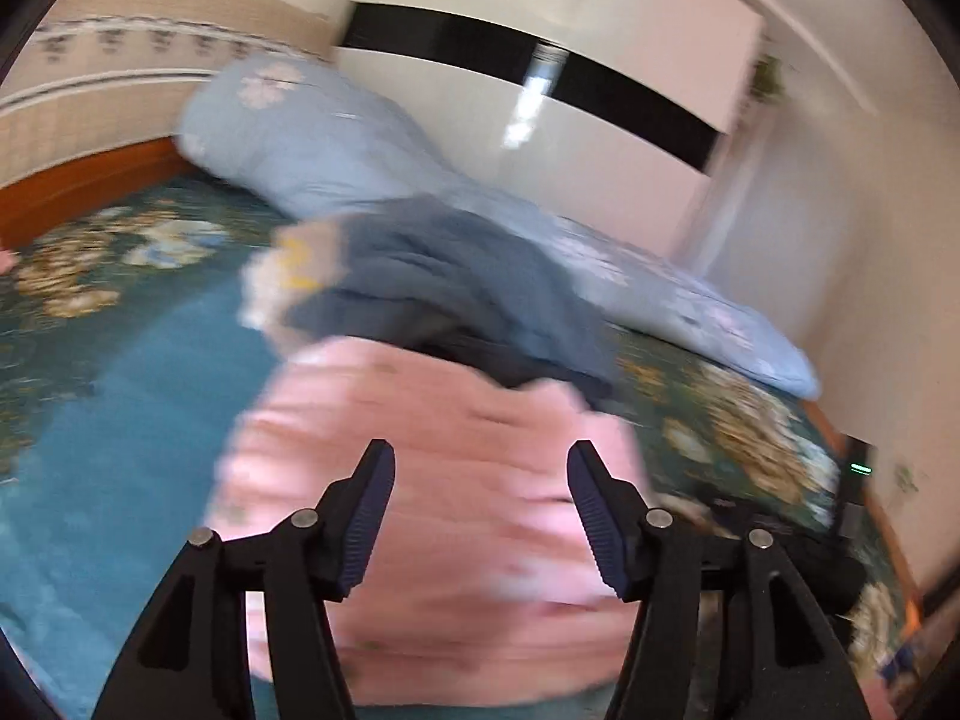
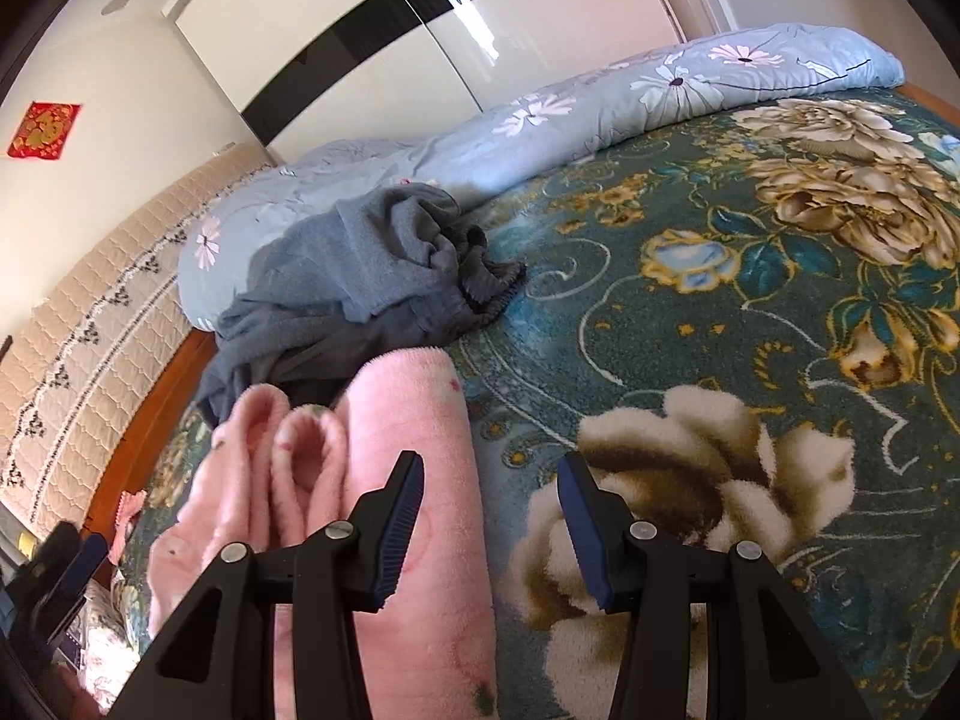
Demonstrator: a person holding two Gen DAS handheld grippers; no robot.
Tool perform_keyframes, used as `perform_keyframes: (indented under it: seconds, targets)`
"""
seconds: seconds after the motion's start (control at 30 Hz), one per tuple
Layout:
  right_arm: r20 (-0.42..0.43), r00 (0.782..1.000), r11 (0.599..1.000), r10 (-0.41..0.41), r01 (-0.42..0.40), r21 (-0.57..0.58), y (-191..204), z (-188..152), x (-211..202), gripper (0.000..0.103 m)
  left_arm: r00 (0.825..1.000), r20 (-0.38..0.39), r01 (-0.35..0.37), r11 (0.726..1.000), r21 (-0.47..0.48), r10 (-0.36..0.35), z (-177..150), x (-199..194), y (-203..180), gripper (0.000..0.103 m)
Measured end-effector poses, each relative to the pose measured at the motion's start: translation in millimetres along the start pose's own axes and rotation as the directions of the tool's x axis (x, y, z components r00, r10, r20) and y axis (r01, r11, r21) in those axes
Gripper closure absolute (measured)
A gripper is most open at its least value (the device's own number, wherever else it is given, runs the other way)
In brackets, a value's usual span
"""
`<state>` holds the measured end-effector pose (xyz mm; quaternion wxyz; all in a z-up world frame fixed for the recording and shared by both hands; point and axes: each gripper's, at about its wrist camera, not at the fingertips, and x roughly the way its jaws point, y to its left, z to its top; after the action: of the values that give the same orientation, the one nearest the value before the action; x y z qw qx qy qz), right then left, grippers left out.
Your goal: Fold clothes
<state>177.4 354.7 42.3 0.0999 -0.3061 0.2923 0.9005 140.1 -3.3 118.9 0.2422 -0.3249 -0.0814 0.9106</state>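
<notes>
Home bedroom, bed (image 2: 690, 312), quilt (image 2: 600, 102), wardrobe (image 2: 372, 18)

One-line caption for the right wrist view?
Open right hand-held gripper over the edge of a folded pink fleece garment on a floral blanket, grey clothes heaped behind.

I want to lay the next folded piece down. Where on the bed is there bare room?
Bare floral bedspread lies right of the pink fleece garment, up to the blue quilt. It is crowded at the grey clothes pile behind the pink one.

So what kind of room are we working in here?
Most likely a bedroom: clothes lie on a bed with a floral blanket, a blue flowered duvet bunched along its far side, and a glossy sliding wardrobe behind.
</notes>
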Motion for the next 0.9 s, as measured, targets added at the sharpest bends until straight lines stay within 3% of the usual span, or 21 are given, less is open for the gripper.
perform_keyframes:
  seconds: [0.1,0.27,0.33,0.43,0.57,0.7,0.9]
  targets:
    - [0.018,0.998,0.998,0.065,-0.065,-0.019,7.2,1.0,-7.8,0.053,0.995,-0.046,-0.091,0.993,-0.072,0.088,-11.1,13.7,38.5,0.042]
    - [-0.010,0.970,0.964,0.241,-0.241,-0.113,38.5,1.8,-17.8,0.044,0.985,-0.139,-0.122,0.984,-0.126,0.105,-39.1,35.3,69.1,0.042]
    - [-0.074,0.954,0.939,0.292,-0.300,-0.167,60.6,1.7,-14.2,0.035,0.980,-0.178,-0.110,0.985,-0.136,0.085,-49.4,42.9,74.9,0.042]
    - [-0.223,0.925,0.908,0.308,-0.356,-0.223,93.2,2.0,4.3,0.034,0.983,-0.181,-0.073,0.985,-0.156,0.044,-56.6,43.4,80.6,0.042]
    - [-0.314,0.914,0.924,0.256,-0.327,-0.197,111.6,11.5,32.9,0.034,0.986,-0.168,-0.032,0.986,-0.166,0.004,-59.7,40.1,87.2,0.042]
    - [-0.373,0.891,0.946,0.257,-0.310,-0.089,105.1,18.3,59.5,0.034,0.987,-0.157,0.012,0.983,-0.184,-0.041,-63.3,39.7,93.8,0.041]
    - [-0.389,0.890,0.961,0.240,-0.274,-0.034,96.5,18.7,74.4,0.034,0.984,-0.156,0.046,0.975,-0.215,-0.081,-65.7,40.5,99.7,0.040]
